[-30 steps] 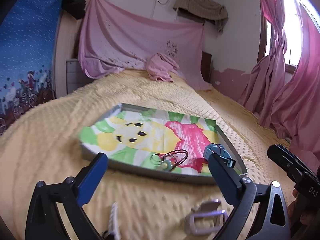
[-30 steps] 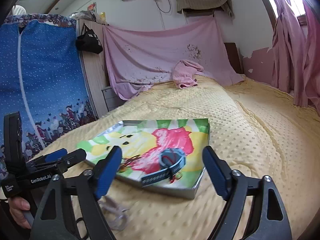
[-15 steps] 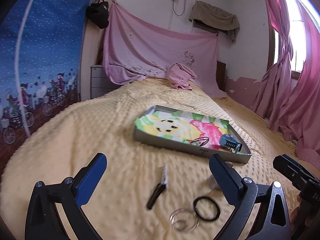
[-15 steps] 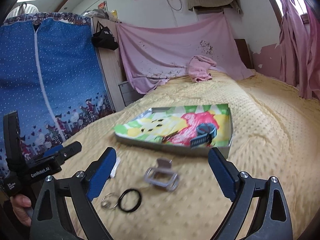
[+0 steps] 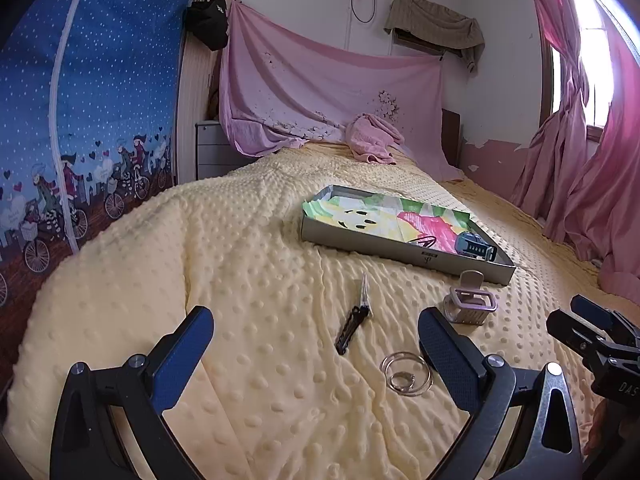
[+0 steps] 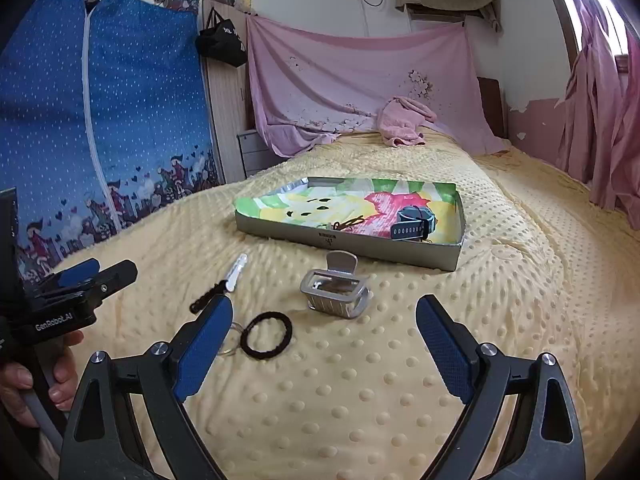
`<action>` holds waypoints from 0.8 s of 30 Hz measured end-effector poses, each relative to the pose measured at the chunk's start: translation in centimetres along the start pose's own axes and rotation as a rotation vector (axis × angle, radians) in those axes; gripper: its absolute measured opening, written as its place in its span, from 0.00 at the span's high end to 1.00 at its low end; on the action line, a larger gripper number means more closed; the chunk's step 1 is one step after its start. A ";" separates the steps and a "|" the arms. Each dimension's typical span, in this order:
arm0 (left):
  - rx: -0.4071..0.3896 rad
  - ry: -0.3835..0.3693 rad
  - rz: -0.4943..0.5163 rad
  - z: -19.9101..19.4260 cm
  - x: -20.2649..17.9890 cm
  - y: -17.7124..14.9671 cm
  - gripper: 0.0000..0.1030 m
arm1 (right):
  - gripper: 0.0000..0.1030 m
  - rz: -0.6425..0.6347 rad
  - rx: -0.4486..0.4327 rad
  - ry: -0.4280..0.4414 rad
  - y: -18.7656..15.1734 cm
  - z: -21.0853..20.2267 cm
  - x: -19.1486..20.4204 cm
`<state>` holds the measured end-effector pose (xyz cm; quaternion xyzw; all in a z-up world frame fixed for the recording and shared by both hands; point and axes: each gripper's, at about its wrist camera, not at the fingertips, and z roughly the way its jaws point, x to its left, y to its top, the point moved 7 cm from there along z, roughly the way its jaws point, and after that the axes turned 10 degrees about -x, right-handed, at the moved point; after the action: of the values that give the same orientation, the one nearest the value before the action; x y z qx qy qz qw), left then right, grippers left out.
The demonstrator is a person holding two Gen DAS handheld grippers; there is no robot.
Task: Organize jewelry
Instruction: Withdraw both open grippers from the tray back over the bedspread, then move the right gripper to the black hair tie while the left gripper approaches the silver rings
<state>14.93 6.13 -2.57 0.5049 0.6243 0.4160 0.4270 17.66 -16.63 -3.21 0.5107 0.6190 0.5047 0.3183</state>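
A shallow grey tray [image 5: 404, 254] [image 6: 344, 242] with a cartoon lining lies on the yellow bedspread; it holds a blue watch [image 6: 414, 222] [image 5: 474, 246] and dark cords [image 6: 348, 223]. In front of the tray lie a silver claw hair clip [image 6: 334, 290] [image 5: 470, 304], a black hair tie [image 6: 267, 335], clear rings [image 5: 406, 372] and a black-and-white hair pin [image 5: 356, 316] [image 6: 222, 282]. My left gripper [image 5: 316, 354] stands open over the bedspread, short of the pin. My right gripper [image 6: 324, 346] is open too, nothing between its fingers, with the clip and hair tie just ahead.
A pink towel [image 6: 404, 122] lies bunched at the far end of the bed under a hung pink sheet. A blue patterned wardrobe [image 6: 100, 120] stands at the left, pink curtains [image 5: 580, 160] at the right. A hand [image 6: 36, 376] holds the left gripper's handle.
Both grippers have drawn back from the tray, which now sits farther off. The clip, hair tie, rings and pin have come into full view in front of them.
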 end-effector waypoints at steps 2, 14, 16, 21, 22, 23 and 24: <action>0.001 -0.002 0.004 0.1 -0.1 -0.4 0.00 | 0.12 -0.010 0.002 -0.005 -0.2 0.1 0.0; 0.062 -0.030 0.096 1.1 -1.5 -2.4 0.00 | 0.12 -0.004 0.079 0.000 -2.1 2.2 -0.1; 0.082 -0.051 0.101 1.4 -1.9 -2.8 0.00 | 0.13 -0.001 0.097 0.006 -2.4 2.6 -0.1; 0.116 -0.093 0.115 1.8 -2.8 -3.5 0.12 | 0.19 0.022 0.136 0.035 -3.1 3.6 -0.2; 0.128 -0.104 0.115 2.0 -3.0 -3.7 0.18 | 0.25 0.024 0.141 0.041 -3.3 3.7 -0.2; 0.141 -0.114 0.113 2.2 -3.1 -3.9 0.22 | 0.30 0.028 0.148 0.046 -3.4 3.9 -0.1; 0.159 -0.128 0.109 2.4 -3.2 -4.2 0.27 | 0.32 0.032 0.157 0.053 -3.5 4.2 -0.1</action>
<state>16.48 2.63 -6.92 0.5958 0.5984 0.3548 0.4014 20.38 -15.40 -7.77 0.5301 0.6567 0.4731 0.2528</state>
